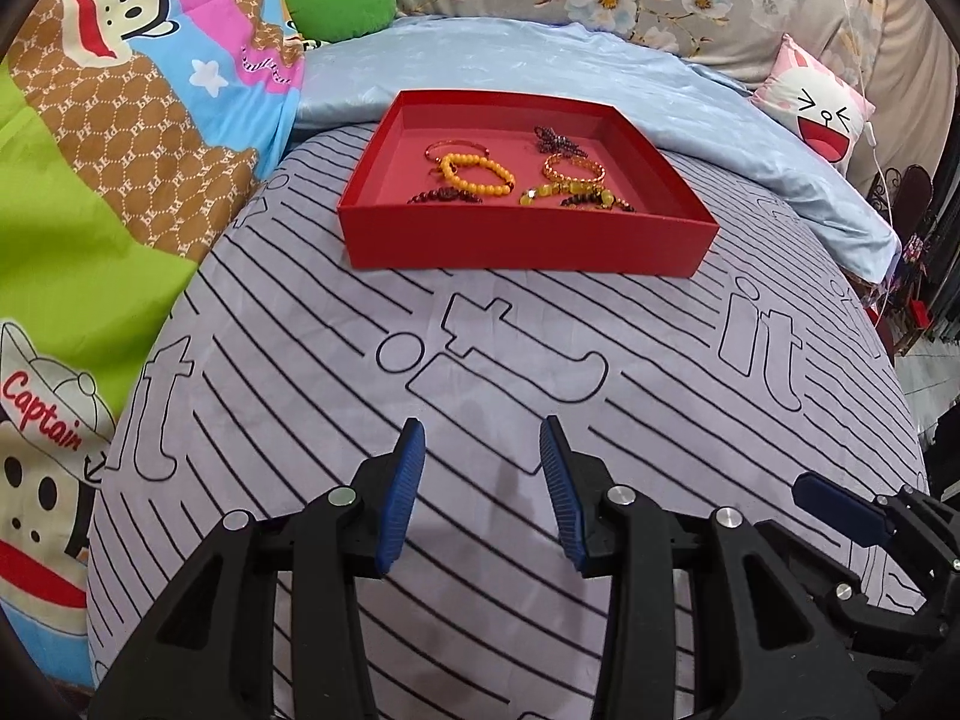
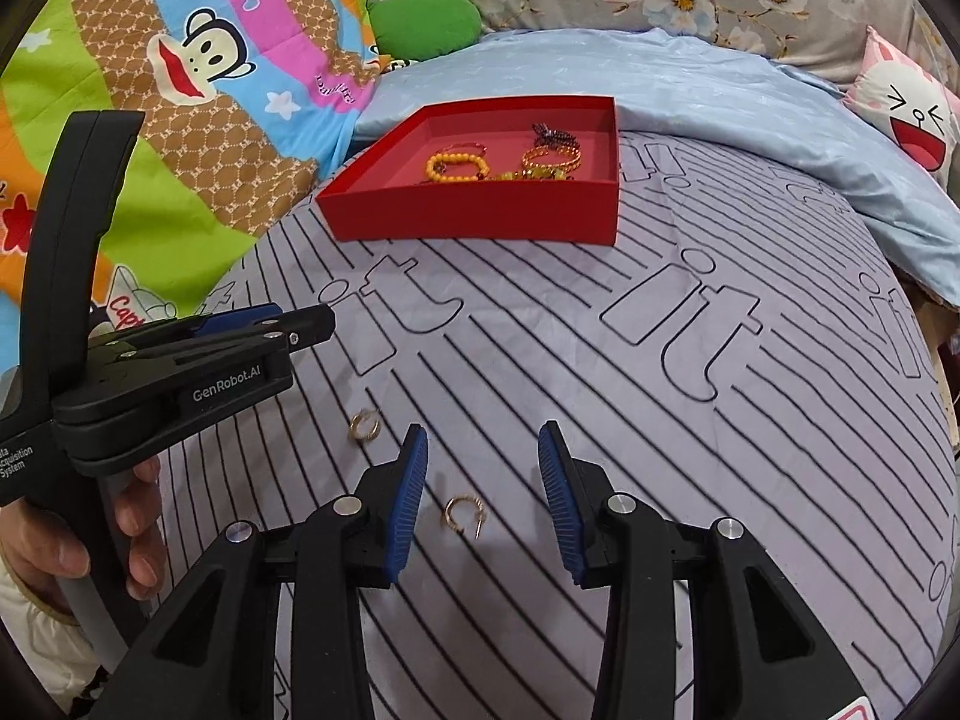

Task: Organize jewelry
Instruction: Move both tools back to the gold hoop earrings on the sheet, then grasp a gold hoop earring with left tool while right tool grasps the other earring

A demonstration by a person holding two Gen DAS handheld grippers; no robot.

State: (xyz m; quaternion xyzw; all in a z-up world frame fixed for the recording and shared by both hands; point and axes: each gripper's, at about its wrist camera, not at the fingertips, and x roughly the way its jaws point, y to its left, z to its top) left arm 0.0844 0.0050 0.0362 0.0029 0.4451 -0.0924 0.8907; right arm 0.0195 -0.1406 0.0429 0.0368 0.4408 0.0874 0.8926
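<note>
A red tray (image 1: 522, 240) (image 2: 468, 216) on the striped bedsheet holds several bead bracelets, among them an orange one (image 1: 477, 174) (image 2: 456, 170). Two gold hoop earrings lie on the sheet in the right wrist view: one (image 2: 463, 515) between the open fingers of my right gripper (image 2: 483, 498), the other (image 2: 365, 425) to its left. My left gripper (image 1: 483, 492) is open and empty above the sheet, short of the tray. It also shows from the side in the right wrist view (image 2: 264, 324), above the left earring. The right gripper's fingertip (image 1: 840, 507) shows at the right of the left wrist view.
A cartoon monkey blanket (image 1: 120, 150) lies at the left. A light blue quilt (image 1: 690, 96) lies behind and right of the tray. A green cushion (image 1: 339, 0) and a pink face pillow (image 1: 816, 102) sit at the back.
</note>
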